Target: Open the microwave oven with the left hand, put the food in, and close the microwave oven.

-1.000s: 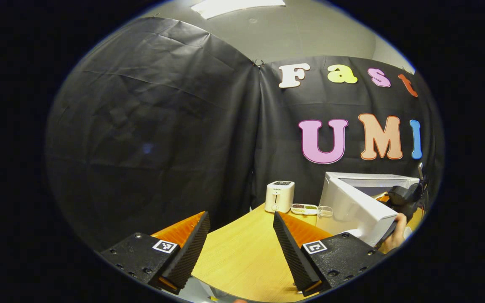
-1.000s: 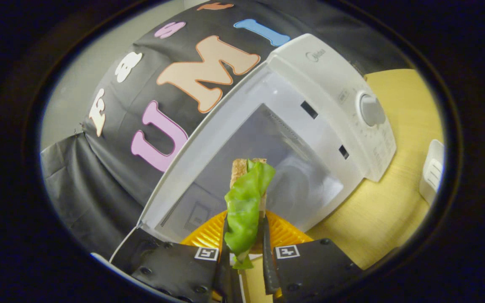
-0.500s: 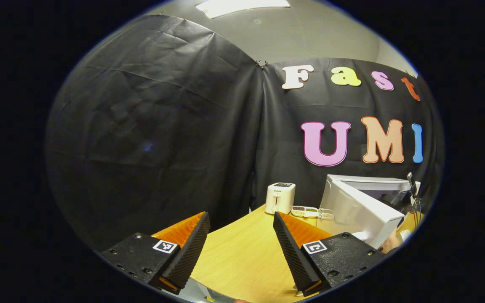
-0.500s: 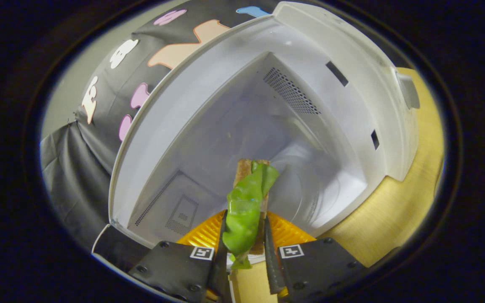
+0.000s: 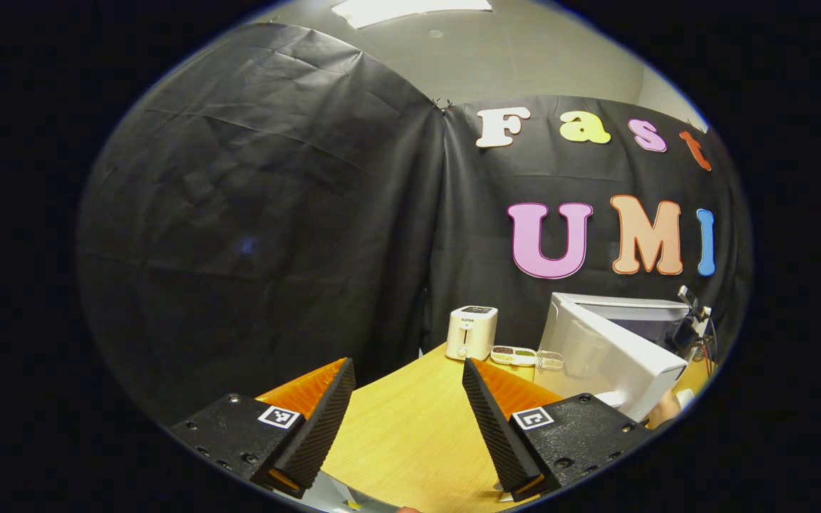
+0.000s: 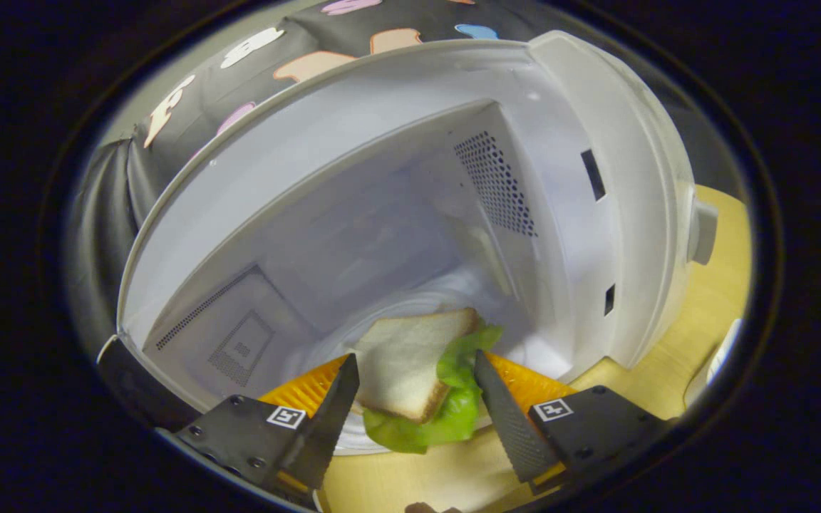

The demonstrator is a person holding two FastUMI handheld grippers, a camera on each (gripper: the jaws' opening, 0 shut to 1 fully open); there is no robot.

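Note:
The white microwave oven point(image 6: 624, 214) stands with its door swung wide and its cavity facing me in the right gripper view. A sandwich point(image 6: 410, 367) of white bread and green lettuce lies flat at the front of the cavity floor. My right gripper point(image 6: 414, 388) is open, its fingers on either side of the sandwich and apart from it. In the left gripper view the microwave oven point(image 5: 613, 353) sits at the right with its door point(image 5: 603, 356) open. My left gripper point(image 5: 405, 402) hangs open over the wooden table point(image 5: 410, 434), holding nothing.
A small white toaster point(image 5: 471, 332) stands at the table's back edge, with a little tray point(image 5: 517, 354) of bits beside it. A hand point(image 5: 663, 410) shows below the microwave door. Black cloth walls close the booth on the left and behind.
My right gripper went further into the microwave and opened, letting the sandwich go; it now lies flat on the cavity floor. My left gripper has barely moved.

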